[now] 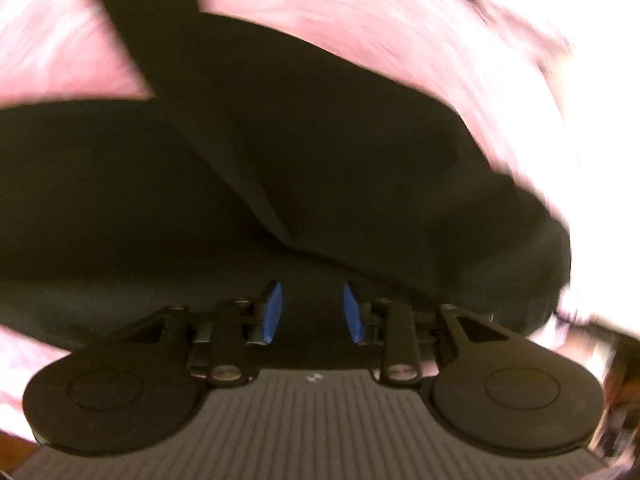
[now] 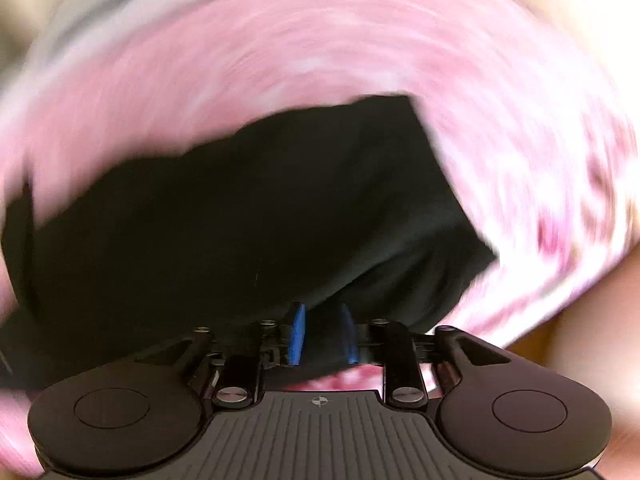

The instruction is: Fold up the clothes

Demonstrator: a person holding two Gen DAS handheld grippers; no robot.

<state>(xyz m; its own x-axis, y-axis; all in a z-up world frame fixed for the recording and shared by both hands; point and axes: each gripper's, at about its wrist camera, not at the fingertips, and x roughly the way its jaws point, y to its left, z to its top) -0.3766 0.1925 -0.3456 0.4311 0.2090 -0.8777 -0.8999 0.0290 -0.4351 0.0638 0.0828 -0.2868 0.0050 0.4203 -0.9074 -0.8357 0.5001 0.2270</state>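
Note:
A black garment (image 1: 304, 168) lies on a pink patterned sheet (image 1: 360, 20), with one layer folded diagonally over another. My left gripper (image 1: 312, 312) hovers over its near part, blue pads apart with a clear gap, nothing between them. In the right wrist view the same black garment (image 2: 248, 216) fills the middle, one corner pointing far right. My right gripper (image 2: 322, 334) has its blue pads close together with black cloth between them. Both views are motion-blurred.
The pink patterned sheet (image 2: 320, 52) surrounds the garment on all sides. A pale surface shows at the far left (image 2: 24, 20) and a tan one at the right edge (image 2: 592, 320).

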